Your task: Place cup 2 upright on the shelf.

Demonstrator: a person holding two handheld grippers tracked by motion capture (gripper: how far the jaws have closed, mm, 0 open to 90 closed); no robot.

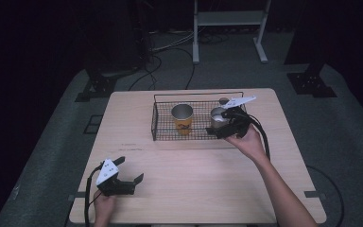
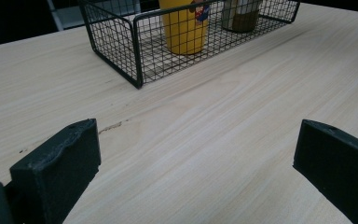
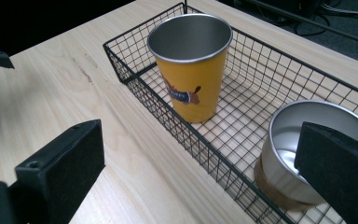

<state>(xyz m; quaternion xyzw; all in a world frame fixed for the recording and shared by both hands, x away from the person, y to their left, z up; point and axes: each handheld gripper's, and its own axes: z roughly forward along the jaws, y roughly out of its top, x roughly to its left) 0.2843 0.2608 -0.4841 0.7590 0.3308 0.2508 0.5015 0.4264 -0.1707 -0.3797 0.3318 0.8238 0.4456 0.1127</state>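
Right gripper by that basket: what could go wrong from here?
The right gripper is open at the basket's near wall, over the silver cup. One of its fingers could catch the wire mesh and drag the basket. A clumsy push might also tip the tall yellow cup beside it.

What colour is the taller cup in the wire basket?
The taller cup is yellow-orange with a small printed figure and a bare metal inside, clearest in the right gripper view.

A pale wooden tabletop (image 1: 184, 189) stands on grey carpet (image 1: 354, 142) in a dark room, lit mainly from above. Beyond it, a white metal frame (image 1: 229, 19) rises at the far end, black cables (image 1: 156, 66) trail across the floor, and black stand bases (image 1: 312, 82) sit at either side.
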